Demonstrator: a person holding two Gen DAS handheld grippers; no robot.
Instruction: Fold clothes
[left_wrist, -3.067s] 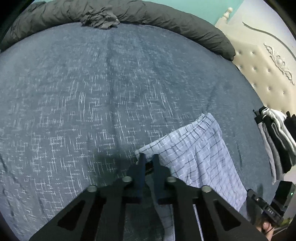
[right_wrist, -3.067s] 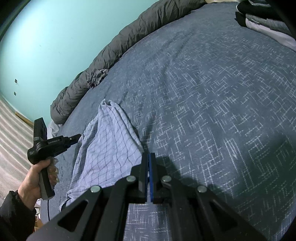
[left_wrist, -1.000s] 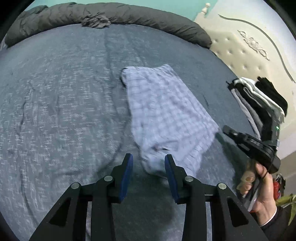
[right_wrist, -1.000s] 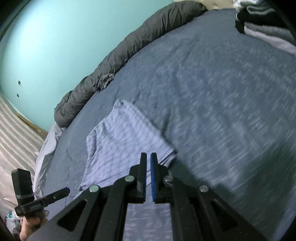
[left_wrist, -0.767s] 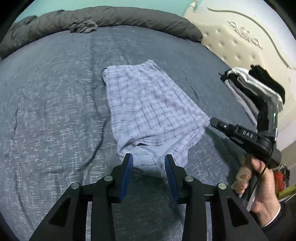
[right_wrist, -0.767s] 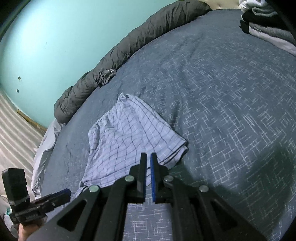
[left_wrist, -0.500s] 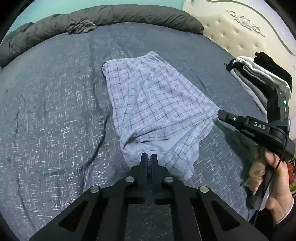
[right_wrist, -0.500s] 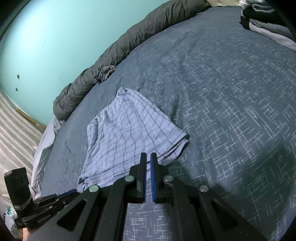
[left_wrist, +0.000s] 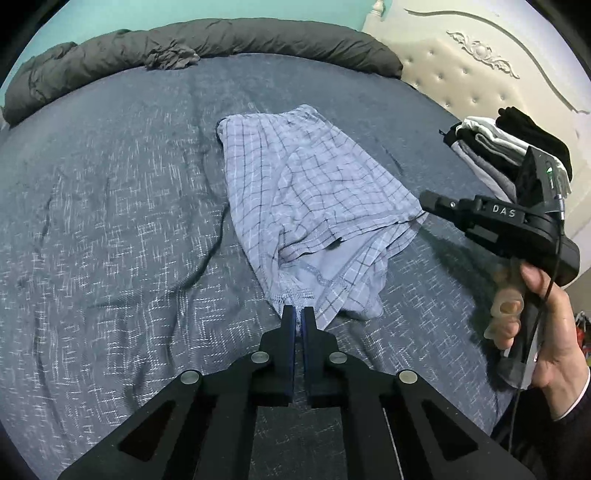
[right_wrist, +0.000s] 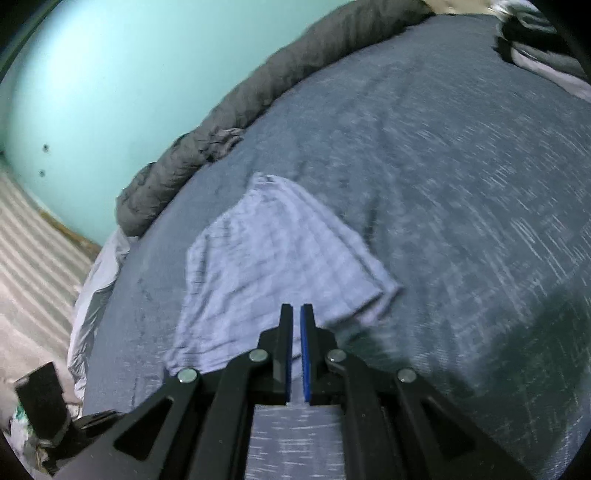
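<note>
I've got the wide bed with its dark blue flecked cover (left_wrist: 110, 229) filling both views, and a long rolled grey duvet (left_wrist: 221, 37) running along its far edge. Off to the right, by the cream tufted headboard (left_wrist: 461, 74), sits a stack of folded dark and white clothes (left_wrist: 509, 147). In the middle of the cover lies the task's piece, the pale blue checked cotton shorts (left_wrist: 314, 192), spread fairly flat, waistband away from me, the near hems rumpled and overlapping.

My left gripper (left_wrist: 298, 312) is down at the nearest hem, fingers drawn together; from here it looks pinched on that edge, though the cloth between the pads is barely visible. My right gripper (right_wrist: 296, 310) hovers over the shorts' near right corner, its fingers almost together with a thin gap and nothing between them; that view is smeared by motion. The person's hand (left_wrist: 535, 317) holding it shows in the left view.

Risks as I judge them: the left pinch is shallow and may catch only one layer, so a lift could slip or drag the shorts askew. A pull from one corner alone would bunch the cloth. The loose cover could also get nipped.
</note>
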